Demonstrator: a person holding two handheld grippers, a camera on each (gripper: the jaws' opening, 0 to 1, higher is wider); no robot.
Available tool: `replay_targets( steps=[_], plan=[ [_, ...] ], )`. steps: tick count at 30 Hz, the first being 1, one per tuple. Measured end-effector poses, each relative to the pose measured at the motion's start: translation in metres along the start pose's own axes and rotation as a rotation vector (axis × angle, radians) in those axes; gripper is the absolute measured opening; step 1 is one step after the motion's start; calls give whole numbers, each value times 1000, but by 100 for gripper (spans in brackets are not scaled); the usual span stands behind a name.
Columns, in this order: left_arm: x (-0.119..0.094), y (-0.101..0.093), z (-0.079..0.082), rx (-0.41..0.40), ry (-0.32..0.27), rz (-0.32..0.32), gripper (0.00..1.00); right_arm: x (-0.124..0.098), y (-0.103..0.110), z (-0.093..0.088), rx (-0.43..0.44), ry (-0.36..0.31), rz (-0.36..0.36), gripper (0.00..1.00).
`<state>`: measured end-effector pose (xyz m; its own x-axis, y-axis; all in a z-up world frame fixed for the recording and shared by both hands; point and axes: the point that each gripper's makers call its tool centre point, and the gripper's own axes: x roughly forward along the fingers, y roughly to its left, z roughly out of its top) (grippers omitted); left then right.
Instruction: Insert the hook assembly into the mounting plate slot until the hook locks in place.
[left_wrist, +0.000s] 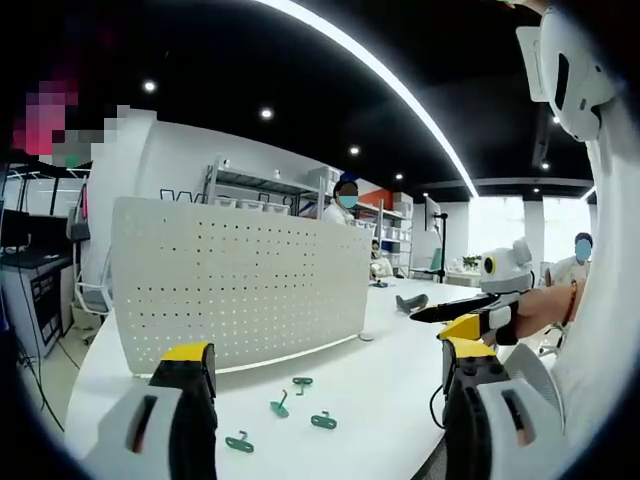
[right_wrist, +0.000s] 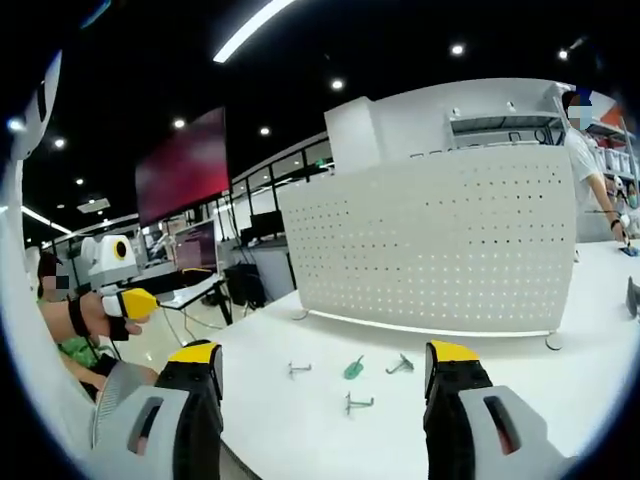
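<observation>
Green hooks (left_wrist: 279, 405) lie flat before upright pegboard (left_wrist: 240, 290)

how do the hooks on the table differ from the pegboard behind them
The hooks are small, green and lie flat and loose on the white table; the pegboard is large, white and stands upright on the table. The hooks look solid, while the pegboard is dotted with holes. No hook hangs on the pegboard yet. Both grippers are open.

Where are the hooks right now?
In the left gripper view, four green hooks lie on the white table, just in front of the upright pegboard, between the open jaws.
</observation>
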<state>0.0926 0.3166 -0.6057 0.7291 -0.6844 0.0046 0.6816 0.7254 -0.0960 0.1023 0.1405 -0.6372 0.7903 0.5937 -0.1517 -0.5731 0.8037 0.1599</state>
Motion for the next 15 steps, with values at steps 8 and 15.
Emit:
replay_targets(
  steps=[8, 15],
  plan=[
    [-2, 3, -3, -2, 4, 0, 96, 0, 0, -3, 3, 9, 4, 84],
    [-4, 5, -5, 1, 10, -5, 96, 0, 2, -3, 2, 14, 5, 84]
  ],
)
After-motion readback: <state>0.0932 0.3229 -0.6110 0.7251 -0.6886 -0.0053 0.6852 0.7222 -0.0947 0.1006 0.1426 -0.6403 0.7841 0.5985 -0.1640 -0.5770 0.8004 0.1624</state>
